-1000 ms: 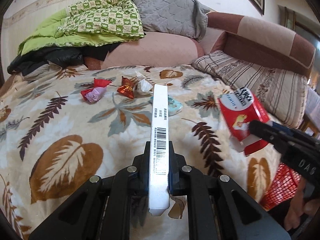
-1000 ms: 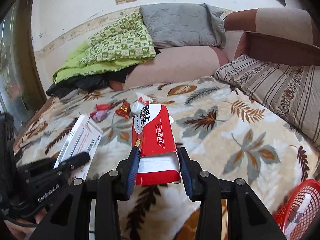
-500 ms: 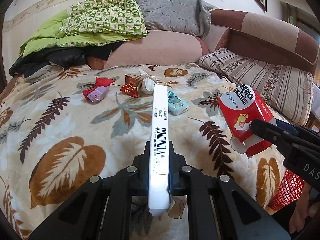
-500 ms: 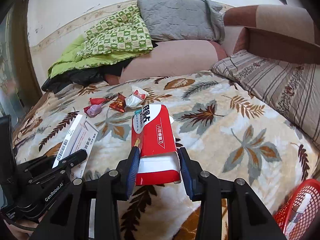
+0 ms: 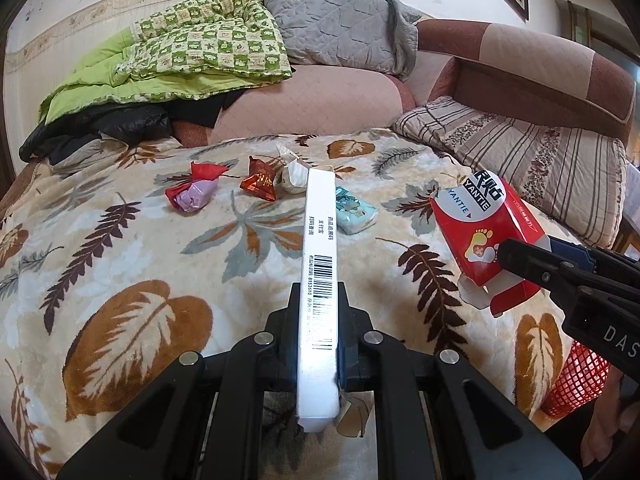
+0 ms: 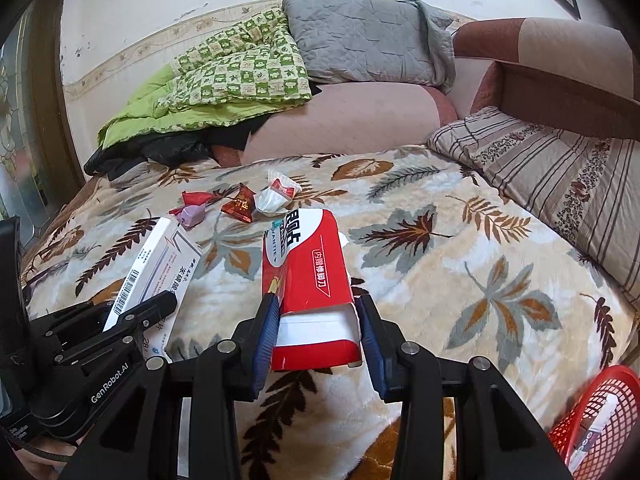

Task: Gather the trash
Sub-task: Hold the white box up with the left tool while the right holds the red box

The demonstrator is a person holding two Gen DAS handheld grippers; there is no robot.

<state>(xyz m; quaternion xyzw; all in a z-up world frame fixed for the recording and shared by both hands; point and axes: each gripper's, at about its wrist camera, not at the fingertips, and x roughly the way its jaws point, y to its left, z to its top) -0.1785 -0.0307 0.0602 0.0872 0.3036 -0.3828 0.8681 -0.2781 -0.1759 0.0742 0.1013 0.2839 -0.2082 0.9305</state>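
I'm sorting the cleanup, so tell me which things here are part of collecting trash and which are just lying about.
Part of the job:
white box, in left gripper
red box, in right gripper
candy wrappers on the blanket
red basket

Just lying about:
green quilt
grey pillow
striped cushion

White box (image 5: pixel 319 264) with a barcode, held on edge, points toward 12 o'clock; red box (image 6: pixel 310 280) — near end open — sits at its 3 o'clock. Crumpled wrappers (image 5: pixel 192 194) lie on the blanket at 11 o'clock.
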